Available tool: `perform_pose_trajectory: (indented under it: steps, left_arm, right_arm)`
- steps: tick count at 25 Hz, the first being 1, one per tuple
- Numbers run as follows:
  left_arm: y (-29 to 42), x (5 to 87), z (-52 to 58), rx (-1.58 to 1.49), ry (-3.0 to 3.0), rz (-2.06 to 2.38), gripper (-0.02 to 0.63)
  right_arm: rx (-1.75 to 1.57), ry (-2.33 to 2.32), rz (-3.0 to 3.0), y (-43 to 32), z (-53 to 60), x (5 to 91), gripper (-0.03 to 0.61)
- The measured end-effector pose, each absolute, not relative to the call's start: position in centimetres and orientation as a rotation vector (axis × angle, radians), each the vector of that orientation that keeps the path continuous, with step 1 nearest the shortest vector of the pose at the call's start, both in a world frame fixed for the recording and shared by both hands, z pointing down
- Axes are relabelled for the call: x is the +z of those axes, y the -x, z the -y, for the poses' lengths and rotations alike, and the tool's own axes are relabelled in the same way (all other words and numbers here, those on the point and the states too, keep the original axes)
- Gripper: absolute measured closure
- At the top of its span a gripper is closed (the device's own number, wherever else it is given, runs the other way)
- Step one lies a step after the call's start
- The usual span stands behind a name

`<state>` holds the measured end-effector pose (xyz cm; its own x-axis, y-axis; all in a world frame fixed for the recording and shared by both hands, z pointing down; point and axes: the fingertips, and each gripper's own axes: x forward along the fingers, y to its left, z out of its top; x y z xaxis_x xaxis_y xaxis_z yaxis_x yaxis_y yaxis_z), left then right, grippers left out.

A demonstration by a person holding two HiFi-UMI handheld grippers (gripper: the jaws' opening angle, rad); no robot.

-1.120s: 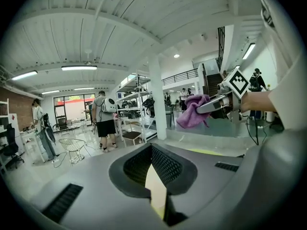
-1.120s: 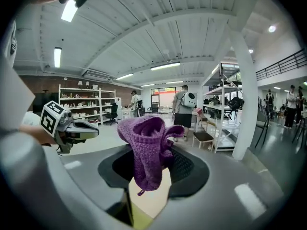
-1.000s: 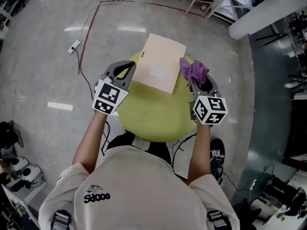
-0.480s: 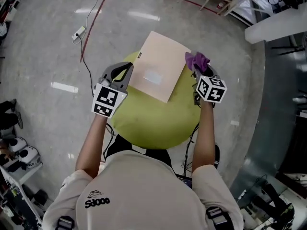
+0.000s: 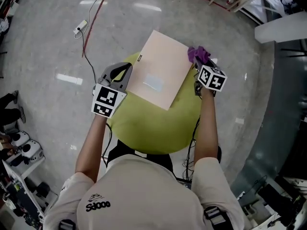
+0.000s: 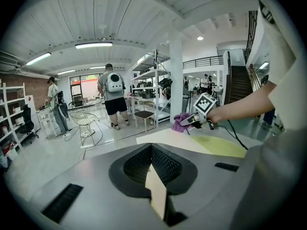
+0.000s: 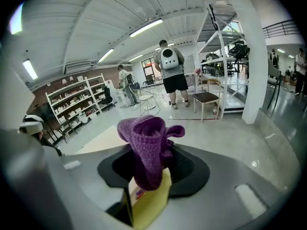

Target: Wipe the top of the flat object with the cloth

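A beige flat board (image 5: 158, 75) lies on a round yellow-green seat (image 5: 153, 123). My right gripper (image 5: 197, 64) is shut on a crumpled purple cloth (image 5: 199, 54), which sits just off the board's far right corner. In the right gripper view the cloth (image 7: 146, 147) bulges up out of the jaws. My left gripper (image 5: 128, 67) rests beside the board's left edge, shut, with nothing between its fingers. From the left gripper view I see the board (image 6: 168, 139) ahead, with the right gripper and cloth (image 6: 181, 121) beyond it.
A white power strip (image 5: 80, 27) with a cable and a red line lie on the grey floor to the far left. People (image 6: 114, 95), wire chairs and shelving (image 7: 72, 104) stand in the hall in the gripper views.
My right gripper has carried the cloth forward along the board's right side toward its far corner. The left gripper has stayed at the board's left edge.
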<state>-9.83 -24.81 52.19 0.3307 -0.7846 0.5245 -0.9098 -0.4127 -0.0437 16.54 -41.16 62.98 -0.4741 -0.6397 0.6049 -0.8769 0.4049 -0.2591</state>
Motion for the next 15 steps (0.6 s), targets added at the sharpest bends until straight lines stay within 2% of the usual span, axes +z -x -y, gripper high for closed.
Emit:
perform_pose_trajectory:
  steps: [4,8,15]
  left_arm:
    - [10.1,53.1,24.9,0.709,-2.332,1.509,0.608]
    - [10.5,53.7,24.8,0.708,-2.326,1.504,0.608]
    - [12.1,54.2,24.0,0.688,-2.292,1.52,0.607]
  right_arm:
    - [0.759,-1.316,2.23,-16.2,42.3,63.8,0.403]
    - [0.594,-1.308,2.136,-15.4,42.7,63.7,0.4]
    - [0.433,-1.196,2.112,-10.9,43.1,63.3,0.4]
